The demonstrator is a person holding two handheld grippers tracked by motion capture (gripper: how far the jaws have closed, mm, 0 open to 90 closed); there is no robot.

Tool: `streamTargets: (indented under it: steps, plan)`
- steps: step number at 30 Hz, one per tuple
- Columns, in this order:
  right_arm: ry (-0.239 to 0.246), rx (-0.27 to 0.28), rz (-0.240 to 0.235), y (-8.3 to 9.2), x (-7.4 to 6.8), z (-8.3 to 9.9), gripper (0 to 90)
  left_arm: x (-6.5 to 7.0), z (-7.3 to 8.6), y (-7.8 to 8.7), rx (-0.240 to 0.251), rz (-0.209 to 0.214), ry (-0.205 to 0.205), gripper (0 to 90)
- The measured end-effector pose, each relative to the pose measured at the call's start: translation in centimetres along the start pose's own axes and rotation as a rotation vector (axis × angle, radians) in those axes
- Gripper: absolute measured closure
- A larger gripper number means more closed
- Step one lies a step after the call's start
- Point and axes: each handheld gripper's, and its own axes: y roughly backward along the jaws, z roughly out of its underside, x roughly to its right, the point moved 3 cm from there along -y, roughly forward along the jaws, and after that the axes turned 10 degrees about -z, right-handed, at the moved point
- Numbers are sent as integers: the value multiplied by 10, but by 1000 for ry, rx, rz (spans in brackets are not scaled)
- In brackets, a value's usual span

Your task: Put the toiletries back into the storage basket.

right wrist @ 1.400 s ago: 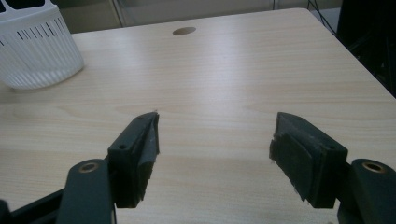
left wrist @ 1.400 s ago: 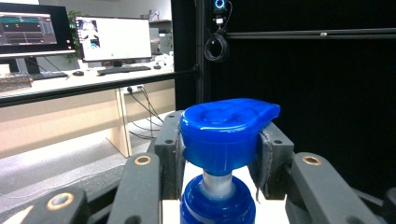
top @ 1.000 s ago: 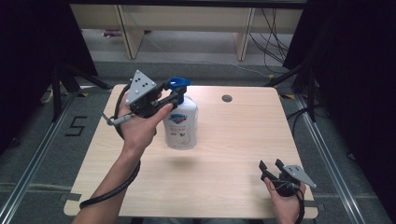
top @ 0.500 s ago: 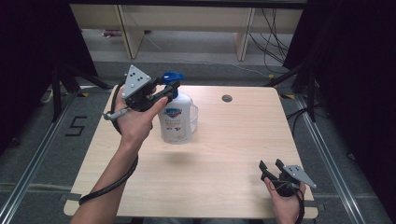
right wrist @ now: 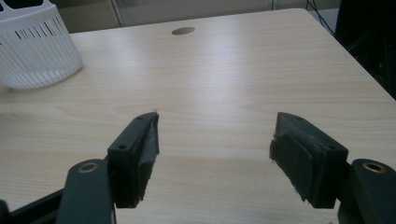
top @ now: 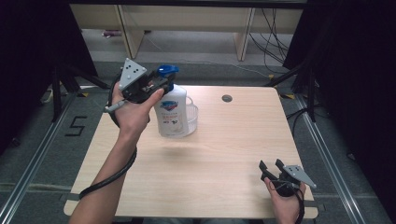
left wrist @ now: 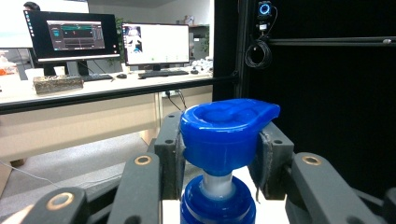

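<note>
The left hand-held gripper pinches the blue pump head of a white plastic soap bottle with a blue label. Since a second ago it has carried the bottle toward the far left corner of the pale wooden tabletop, and the bottle now hangs upright in front of a small white slotted plastic basket standing there. This looks like a lift-and-carry toward the basket, not yet a release. The right hand-held gripper rests near the near right corner, jaws spread and empty.
</note>
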Motion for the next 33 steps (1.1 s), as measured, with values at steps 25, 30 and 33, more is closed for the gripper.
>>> streamTargets:
  steps: [25, 30, 33]
  plan:
    - [1, 12, -1, -1, 1, 0, 320, -7, -8, -12, 0, -11, 12, 598]
    - [-5, 11, -14, -1, 0, 0, 319, -8, -11, -14, 6, -16, 16, 598]
    - [-6, 11, -6, 0, 0, 0, 319, -8, -11, -14, 3, -15, 12, 598]
